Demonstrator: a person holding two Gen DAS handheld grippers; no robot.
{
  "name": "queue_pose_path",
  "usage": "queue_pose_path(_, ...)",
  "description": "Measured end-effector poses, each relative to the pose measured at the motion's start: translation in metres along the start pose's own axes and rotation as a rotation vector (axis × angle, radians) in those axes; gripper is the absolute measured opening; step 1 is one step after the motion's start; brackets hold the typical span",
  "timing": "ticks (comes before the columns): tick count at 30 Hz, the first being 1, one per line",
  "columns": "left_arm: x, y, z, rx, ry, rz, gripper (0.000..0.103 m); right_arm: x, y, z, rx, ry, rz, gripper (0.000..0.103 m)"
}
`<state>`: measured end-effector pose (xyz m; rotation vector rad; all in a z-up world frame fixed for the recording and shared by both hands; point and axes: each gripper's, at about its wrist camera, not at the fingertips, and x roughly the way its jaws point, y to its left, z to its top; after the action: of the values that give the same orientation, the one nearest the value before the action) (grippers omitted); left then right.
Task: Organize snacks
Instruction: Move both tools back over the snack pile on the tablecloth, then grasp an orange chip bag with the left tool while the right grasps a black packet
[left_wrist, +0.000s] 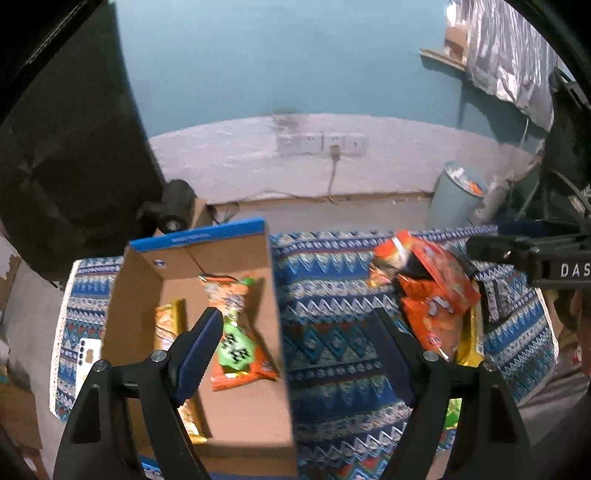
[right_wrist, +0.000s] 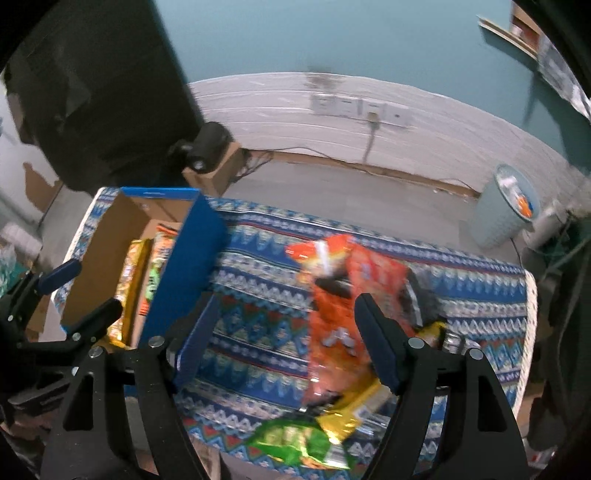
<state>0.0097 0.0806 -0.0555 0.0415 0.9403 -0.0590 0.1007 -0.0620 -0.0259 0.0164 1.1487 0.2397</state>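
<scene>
The left gripper (left_wrist: 295, 325) is spread wide w/ nothing in it. It hangs over the right wall of the cardboard box (left_wrist: 144, 291), one finger above the inside, the other above the cloth (left_wrist: 325, 280).

The box sits on the left part of the table, open on top, blue outside. Inside it lie an orange & green snack bag (left_wrist: 238, 347) flat on the bottom and a yellow snack bag (left_wrist: 168, 325) by the left wall.

The right gripper (right_wrist: 286, 314) is spread wide too, holding nothing. It hangs over the cloth between the box and the pile of snacks.

The pile is on the right part of the table, well apart from the box. It has orange bags (right_wrist: 340, 306) on top, a yellow bag (right_wrist: 351, 410) under them at the near end, and a green bag (right_wrist: 295, 443) at the table's near edge.

A phone (left_wrist: 86, 356) lies on the cloth left of the box. A gray bin (left_wrist: 456, 195) stands on the floor past the table, near the wall w/ sockets (left_wrist: 321, 144).
</scene>
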Motion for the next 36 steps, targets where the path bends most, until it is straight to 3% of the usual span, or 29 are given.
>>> queue_pose_path(10,0.021,-0.038,0.007,-0.021,0.094,-0.084,0.082,-0.011,-0.063,-0.022,0.085,0.006,-0.073,0.077)
queue_pose_path(18,0.057,-0.070,0.010,-0.020,0.202,-0.093,0.082,-0.008,-0.104,-0.043,0.111,0.025,-0.127,0.077)
queue_pose_path(26,0.102,-0.101,0.007,-0.048,0.325,-0.117,0.082,0.012,-0.149,-0.064,0.153,0.093,-0.175,0.077)
queue_pose_path(36,0.144,-0.131,-0.002,-0.079,0.426,-0.137,0.082,0.046,-0.182,-0.079,0.197,0.171,-0.163,0.077)
